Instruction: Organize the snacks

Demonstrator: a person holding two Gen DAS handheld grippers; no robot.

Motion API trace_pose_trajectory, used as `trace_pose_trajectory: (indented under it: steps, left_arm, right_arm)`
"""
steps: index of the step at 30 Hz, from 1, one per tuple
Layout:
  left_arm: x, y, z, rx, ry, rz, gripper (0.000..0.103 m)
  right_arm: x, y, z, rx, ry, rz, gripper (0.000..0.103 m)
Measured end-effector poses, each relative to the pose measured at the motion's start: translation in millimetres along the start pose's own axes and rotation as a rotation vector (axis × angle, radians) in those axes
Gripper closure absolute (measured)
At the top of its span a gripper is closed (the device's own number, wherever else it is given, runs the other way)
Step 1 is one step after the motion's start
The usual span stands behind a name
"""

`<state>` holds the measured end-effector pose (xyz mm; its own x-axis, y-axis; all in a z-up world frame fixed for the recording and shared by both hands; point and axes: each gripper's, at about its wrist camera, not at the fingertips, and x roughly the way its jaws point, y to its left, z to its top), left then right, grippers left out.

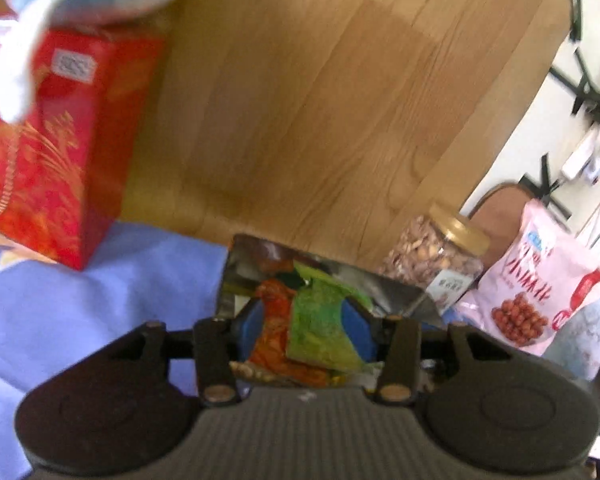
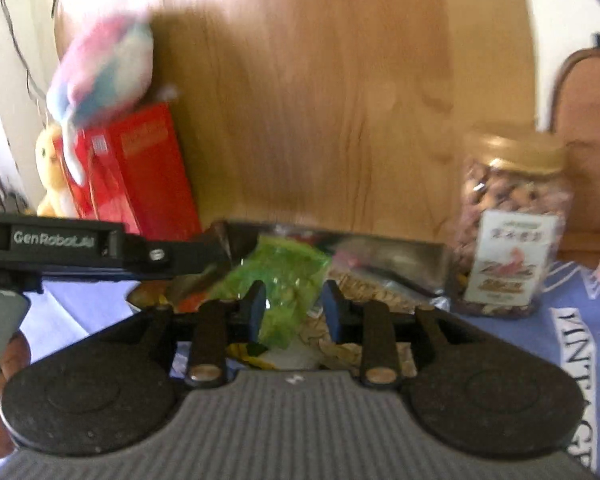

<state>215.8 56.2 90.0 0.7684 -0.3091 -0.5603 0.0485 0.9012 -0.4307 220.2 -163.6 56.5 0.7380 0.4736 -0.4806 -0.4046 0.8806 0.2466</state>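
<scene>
Green and orange snack packets point(image 1: 316, 332) sit between my left gripper's point(image 1: 306, 330) pads, seemingly pinched. My right gripper point(image 2: 294, 312) stands part open around a green packet point(image 2: 280, 280); I cannot tell whether it grips.

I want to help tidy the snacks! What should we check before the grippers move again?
1. Left hand-held gripper has the orange and green packets between its pads: ok.
2. Whether it really pinches them: cannot tell.
3. Right hand-held gripper around the green packet: ok; grip cannot tell.
4. Silver bag open: ok.
5. Nut jar upright, lid on: ok.
6. Pictures sharp: not ok, blurry.
</scene>
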Motion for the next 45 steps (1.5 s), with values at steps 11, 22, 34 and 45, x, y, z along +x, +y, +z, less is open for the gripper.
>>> trace_pose_trajectory:
  steps: [11, 22, 34, 45]
  left_arm:
    - [-72.6, -8.1, -102.8, 0.089, -0.032, 0.065, 0.054]
    - [-78.6, -31.5, -159.1, 0.232, 0.039, 0.203, 0.055]
    - [-75.6, -19.4, -165.9, 0.229, 0.047, 0.251, 0.052]
    - [-65.1, -16.2, -173.5, 0.295, 0.008, 0.315, 0.046]
  right_arm:
    - [-104.5, 6.7, -101.3, 0.233, -0.109, -0.002, 0.067]
    - [-134.6, 27.6, -132.4, 0.204, -0.064, -0.083, 0.066]
    - [-126.3, 33.9, -141.9, 0.219, -0.015, -0.121, 0.061]
    - [-114.2, 30.0, -150.4, 0.213, 0.003, -0.157, 0.06]
